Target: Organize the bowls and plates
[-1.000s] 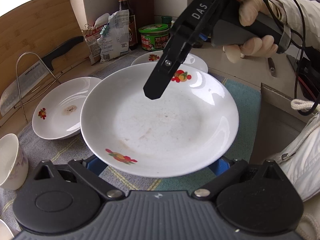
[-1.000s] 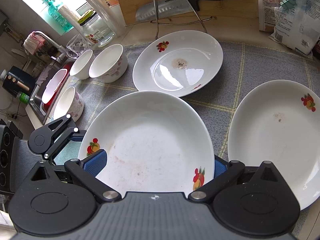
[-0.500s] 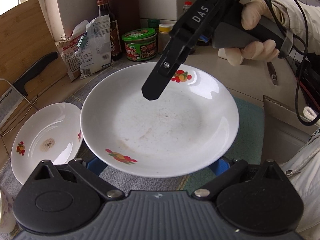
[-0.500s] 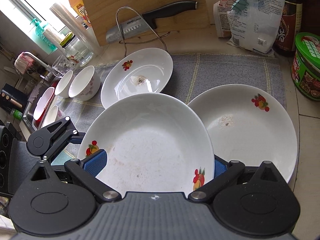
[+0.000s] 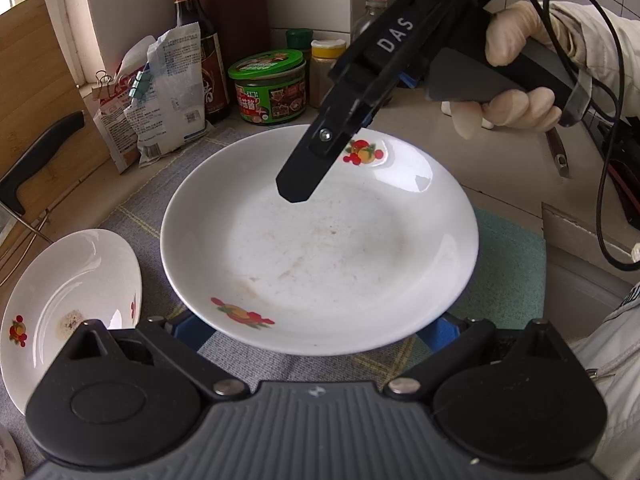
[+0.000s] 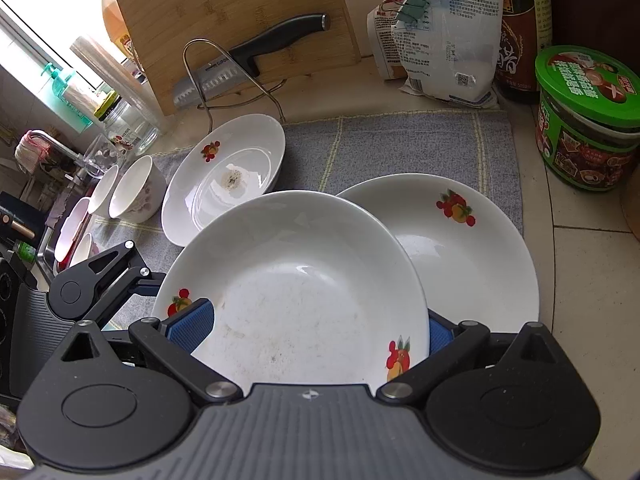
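Both grippers hold one white fruit-print plate [image 5: 320, 240] [image 6: 296, 300] by opposite rims, lifted above the grey mat [image 6: 400, 148]. My left gripper [image 5: 316, 328] grips its near rim; its blue pads are mostly hidden under the plate. My right gripper [image 6: 308, 328] grips the other rim; it shows from the side in the left wrist view [image 5: 296, 188]. The held plate hangs partly over a second plate [image 6: 472, 248] on the mat. A third plate [image 6: 224, 184] [image 5: 68, 312] lies to the left. Two bowls [image 6: 132, 196] sit beyond it.
A knife on a wire rack [image 6: 240, 64] leans on a wooden board [image 6: 240, 4]. Bags [image 6: 440, 36], a dark bottle [image 6: 524, 32] and a green tub [image 6: 584, 116] stand at the back right. More bowls lie in a sink [image 6: 72, 236] at the left.
The held plate has travelled right with both grippers, from beside the left plate to partly over the right-hand plate. The bowls and left plate have slid away leftward in both views.
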`<action>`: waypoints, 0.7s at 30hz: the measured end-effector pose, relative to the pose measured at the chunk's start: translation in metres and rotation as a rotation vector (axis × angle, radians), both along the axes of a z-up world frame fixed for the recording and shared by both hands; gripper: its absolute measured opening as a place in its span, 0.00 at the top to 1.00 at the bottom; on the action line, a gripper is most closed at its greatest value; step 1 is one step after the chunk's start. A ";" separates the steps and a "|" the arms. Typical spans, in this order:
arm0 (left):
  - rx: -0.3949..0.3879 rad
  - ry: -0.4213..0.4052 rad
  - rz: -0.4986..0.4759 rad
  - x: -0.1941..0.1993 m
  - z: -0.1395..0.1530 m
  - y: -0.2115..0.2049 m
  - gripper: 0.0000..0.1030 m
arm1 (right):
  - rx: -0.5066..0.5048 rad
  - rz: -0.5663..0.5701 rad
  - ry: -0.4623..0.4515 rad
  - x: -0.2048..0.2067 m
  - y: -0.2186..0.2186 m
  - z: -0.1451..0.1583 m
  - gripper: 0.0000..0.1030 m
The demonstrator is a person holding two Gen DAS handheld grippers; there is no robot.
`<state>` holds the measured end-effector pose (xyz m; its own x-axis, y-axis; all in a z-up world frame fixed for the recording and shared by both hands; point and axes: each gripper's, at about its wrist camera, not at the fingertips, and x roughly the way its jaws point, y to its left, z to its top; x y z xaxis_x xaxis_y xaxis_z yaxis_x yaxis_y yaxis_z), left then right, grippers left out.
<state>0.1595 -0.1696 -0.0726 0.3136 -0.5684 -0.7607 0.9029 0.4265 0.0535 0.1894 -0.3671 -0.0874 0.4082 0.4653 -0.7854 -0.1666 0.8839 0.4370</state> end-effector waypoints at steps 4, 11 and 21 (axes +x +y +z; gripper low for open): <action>0.007 0.011 0.003 0.004 -0.002 -0.004 0.02 | 0.003 -0.011 0.001 0.003 -0.006 -0.004 0.00; 0.026 0.028 0.008 0.009 -0.005 -0.008 0.02 | 0.014 -0.016 0.003 0.009 -0.012 -0.013 0.00; 0.041 0.036 0.008 0.014 -0.006 -0.012 0.02 | 0.023 -0.015 0.012 0.012 -0.016 -0.018 0.00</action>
